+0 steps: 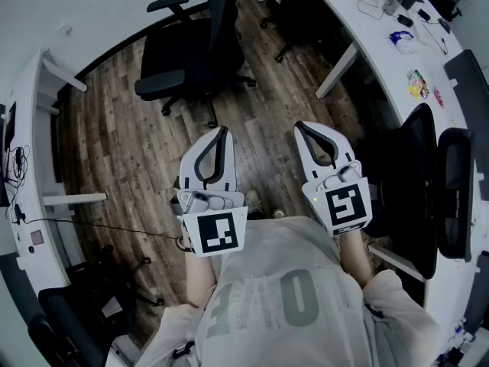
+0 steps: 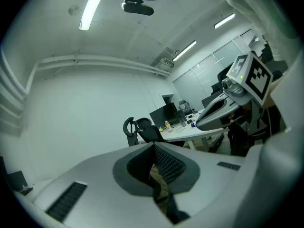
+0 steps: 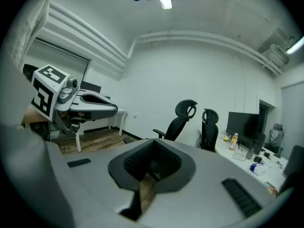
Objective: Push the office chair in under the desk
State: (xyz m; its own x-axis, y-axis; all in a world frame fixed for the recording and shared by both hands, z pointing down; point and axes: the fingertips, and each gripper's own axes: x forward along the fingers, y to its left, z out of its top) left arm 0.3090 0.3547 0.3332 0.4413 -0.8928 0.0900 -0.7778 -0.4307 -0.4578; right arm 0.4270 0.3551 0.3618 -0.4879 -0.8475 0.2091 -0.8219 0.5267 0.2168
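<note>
Wood floor [image 1: 130,151] fills the room, with a curved white surface [image 1: 374,48] along the right. The office chair [image 1: 191,52] stands far out on open floor, so the push looks wholly undone. The left tongs [image 1: 221,132] and right tongs [image 1: 300,128] are closed and empty. Only the gripper views show the pads meeting; only the head view shows the chair's gap from the surface.

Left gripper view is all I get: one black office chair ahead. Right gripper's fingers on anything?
Observer: No, the white right gripper has its fingers together, nothing between them.
Operator: Chair against the desk?
Observer: No, the black office chair stands out on the brown wood-plank floor, apart from the curved white desk.
Operator: Anything closer?
Observer: A second black high-backed chair, on the person's right by that desk.
</note>
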